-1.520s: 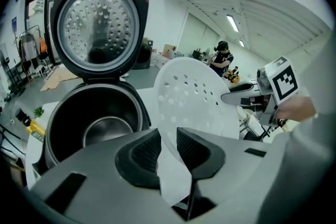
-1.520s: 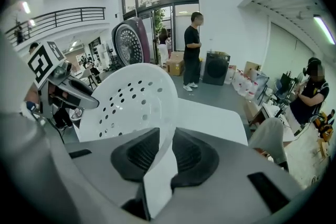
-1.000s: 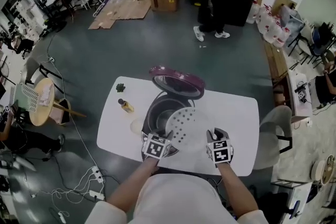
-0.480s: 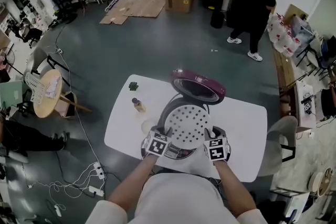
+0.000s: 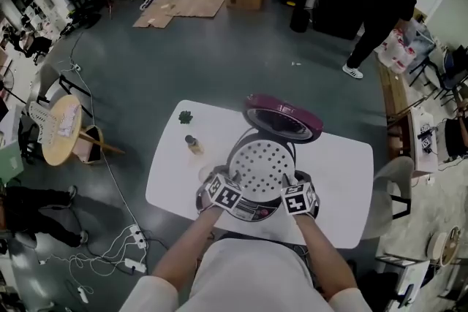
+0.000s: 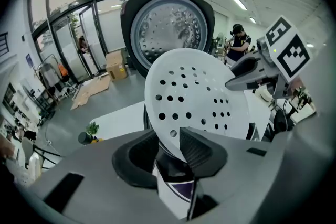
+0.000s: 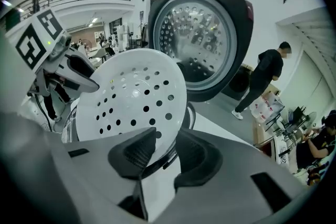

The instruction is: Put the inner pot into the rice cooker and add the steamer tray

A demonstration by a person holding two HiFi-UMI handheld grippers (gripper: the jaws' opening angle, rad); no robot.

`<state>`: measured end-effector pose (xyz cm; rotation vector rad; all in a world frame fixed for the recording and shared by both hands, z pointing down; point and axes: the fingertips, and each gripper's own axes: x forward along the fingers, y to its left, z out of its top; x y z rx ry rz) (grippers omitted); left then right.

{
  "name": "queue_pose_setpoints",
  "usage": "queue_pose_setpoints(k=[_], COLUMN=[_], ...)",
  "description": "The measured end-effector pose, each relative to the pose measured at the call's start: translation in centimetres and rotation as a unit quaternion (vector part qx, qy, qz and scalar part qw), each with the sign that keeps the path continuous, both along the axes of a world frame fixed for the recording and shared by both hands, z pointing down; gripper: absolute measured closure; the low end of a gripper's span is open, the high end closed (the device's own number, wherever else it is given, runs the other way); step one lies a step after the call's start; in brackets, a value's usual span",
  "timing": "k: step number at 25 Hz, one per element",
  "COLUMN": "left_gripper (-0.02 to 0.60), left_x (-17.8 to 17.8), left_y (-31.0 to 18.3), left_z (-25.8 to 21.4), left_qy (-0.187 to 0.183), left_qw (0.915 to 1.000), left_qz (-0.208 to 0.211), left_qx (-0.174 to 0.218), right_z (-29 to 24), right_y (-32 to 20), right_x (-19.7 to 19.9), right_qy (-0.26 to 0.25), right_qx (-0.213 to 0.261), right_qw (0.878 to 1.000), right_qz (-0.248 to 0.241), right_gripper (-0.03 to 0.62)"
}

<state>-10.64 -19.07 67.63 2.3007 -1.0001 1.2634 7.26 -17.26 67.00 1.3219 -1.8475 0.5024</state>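
Now left gripper [image 6: 167, 139] and right gripper [image 7: 167, 136] jaws are opening round the tray [image 5: 262, 166] rim, atop the cooker [image 5: 256, 212]; release evenly, level.

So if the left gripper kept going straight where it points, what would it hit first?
The steamer tray: its rim already sits between the left gripper's opening jaws. Just beyond that, probably the rice cooker's front, though depth is hard to judge.
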Motion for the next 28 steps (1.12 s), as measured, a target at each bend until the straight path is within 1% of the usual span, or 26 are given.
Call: queue_pose_setpoints(k=[3, 8, 14, 17, 20, 22, 28], left_gripper=[0.430, 0.416, 0.402, 0.369, 0.358, 0.327, 0.287], left_x=[-0.5, -0.8, -0.7, -0.9, -1.0, -1.1, -0.8], left_y=[-0.3, -1.0, -1.7, -2.0, -2.3, -2.6, -3.4], left_z=[1.5, 3.0, 3.9, 4.1, 4.6, 4.9, 5.5], left_qy=[-0.025, -0.074, -0.097, -0.113, -0.121, -0.122, -0.119], left_qw=[0.9994, 0.9964, 0.9935, 0.9907, 0.9890, 0.9886, 0.9882], left_qz=[0.020, 0.041, 0.059, 0.072, 0.080, 0.082, 0.090], left_qx=[-0.010, 0.005, 0.013, 0.025, 0.030, 0.033, 0.034], right_z=[1.3, 3.0, 4.0, 4.1, 4.4, 4.7, 5.9], right_y=[-0.1, 0.0, -0.3, -0.7, -1.0, -1.2, -1.2], right_x=[-0.5, -0.8, -0.5, -0.5, -0.5, -0.4, 0.1], right_qy=[0.016, 0.047, 0.066, 0.072, 0.081, 0.089, 0.106], right_qx=[-0.017, -0.033, -0.044, -0.047, -0.050, -0.052, -0.061], right_qw=[1.000, 0.998, 0.997, 0.996, 0.995, 0.995, 0.993], right_qz=[-0.004, -0.002, 0.002, -0.001, -0.003, -0.003, 0.004], right_gripper=[0.456, 0.437, 0.425, 0.425, 0.420, 0.410, 0.388])
